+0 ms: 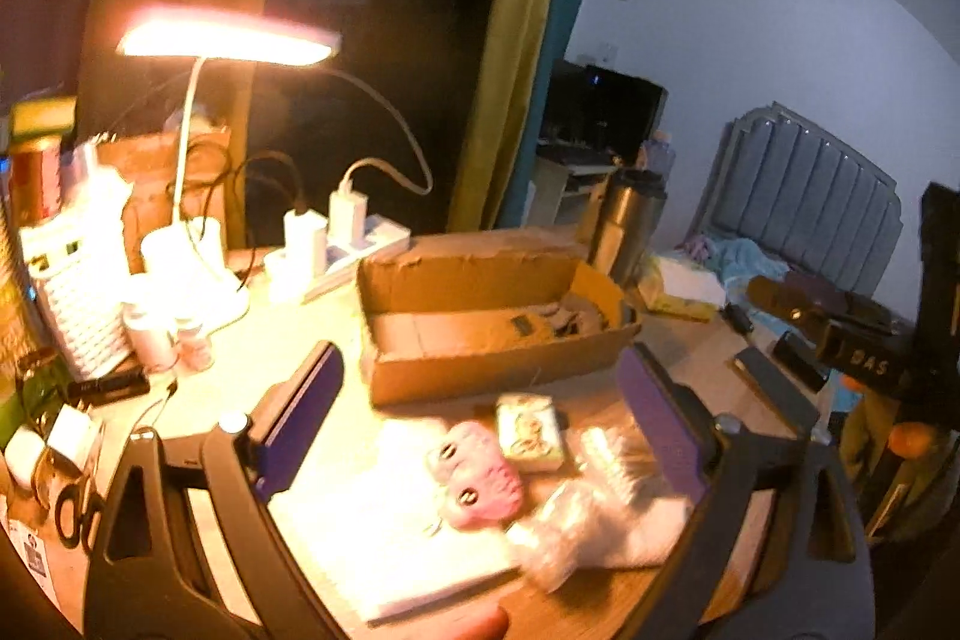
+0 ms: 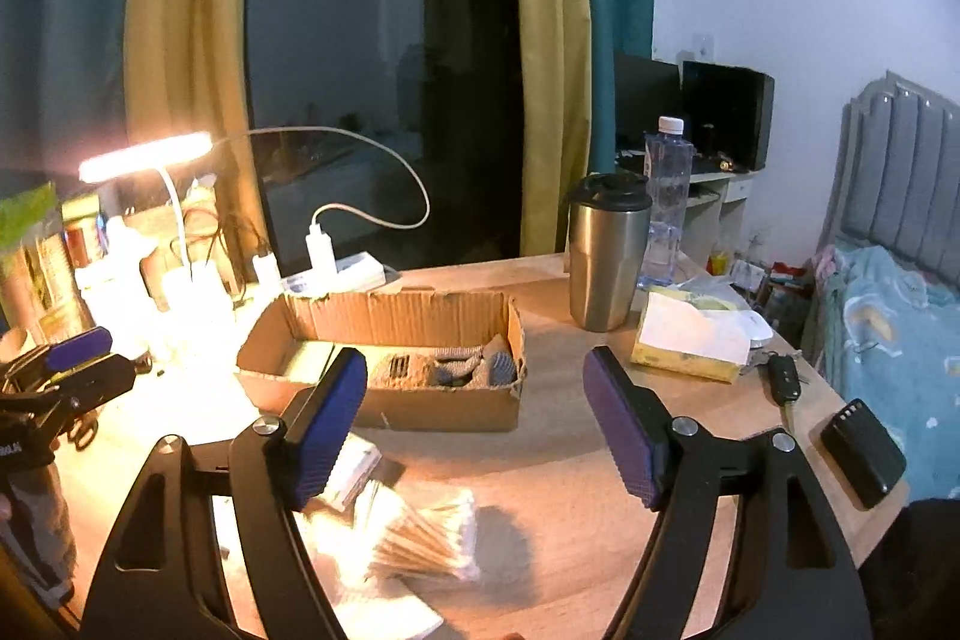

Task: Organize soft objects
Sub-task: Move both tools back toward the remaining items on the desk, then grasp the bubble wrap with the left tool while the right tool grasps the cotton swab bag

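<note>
An open cardboard box (image 1: 498, 370) (image 2: 384, 406) stands mid-desk with grey fabric pieces (image 2: 468, 370) at its right end. In front of it lie a pink plush piece (image 1: 477, 484), a small pale packet (image 1: 531, 430), a clear bag of cotton swabs (image 1: 600, 514) (image 2: 420, 538) and a white sheet (image 1: 372, 526). My left gripper (image 1: 480, 376) hangs open above these items with nothing between its fingers. My right gripper (image 2: 477, 376) is open too, empty, above the swabs and short of the box. Each gripper also shows at the edge of the other view.
A lit desk lamp (image 1: 228, 37), power strip with chargers (image 1: 354, 244), jars and a white basket crowd the left. A steel tumbler (image 2: 606, 250), water bottle (image 2: 666, 196), tissue box (image 2: 690, 340), car key (image 2: 783, 379) and black power bank (image 2: 864, 460) sit right. Scissors (image 1: 75, 514) lie front left.
</note>
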